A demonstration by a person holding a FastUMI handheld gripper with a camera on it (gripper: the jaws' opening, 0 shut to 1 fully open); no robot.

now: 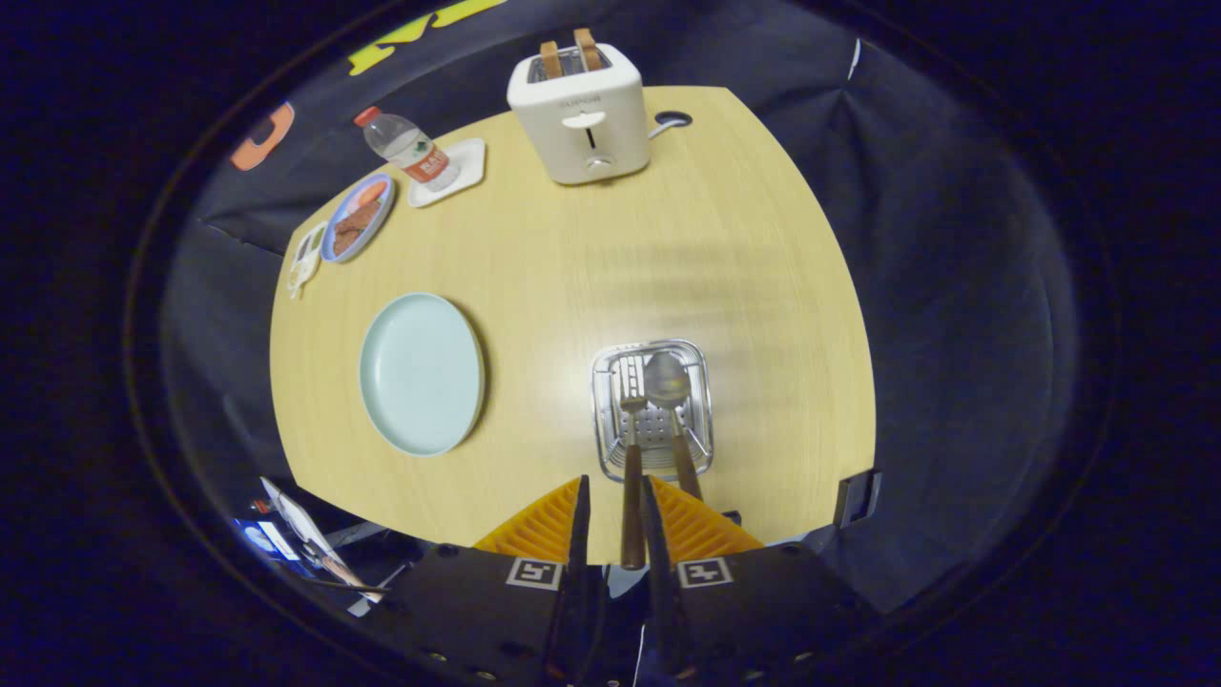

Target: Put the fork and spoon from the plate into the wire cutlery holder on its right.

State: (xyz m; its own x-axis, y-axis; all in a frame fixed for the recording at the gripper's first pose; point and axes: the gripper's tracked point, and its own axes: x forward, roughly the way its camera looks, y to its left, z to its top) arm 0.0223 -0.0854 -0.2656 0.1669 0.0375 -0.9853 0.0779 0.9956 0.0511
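The wooden table [725,248] carries everything. The pale plate [422,372] lies bare to the left of the wire cutlery holder [652,408]. The gripper [615,501], above the holder's near rim, is clamped on the fork [631,458] handle, tines down inside the holder. The spoon [670,391] stands in the holder beside the fork.

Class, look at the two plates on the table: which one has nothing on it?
The pale blue plate nearer the gripper, left of the wire cutlery holder. The blue-rimmed plate beside the bottle holds food.
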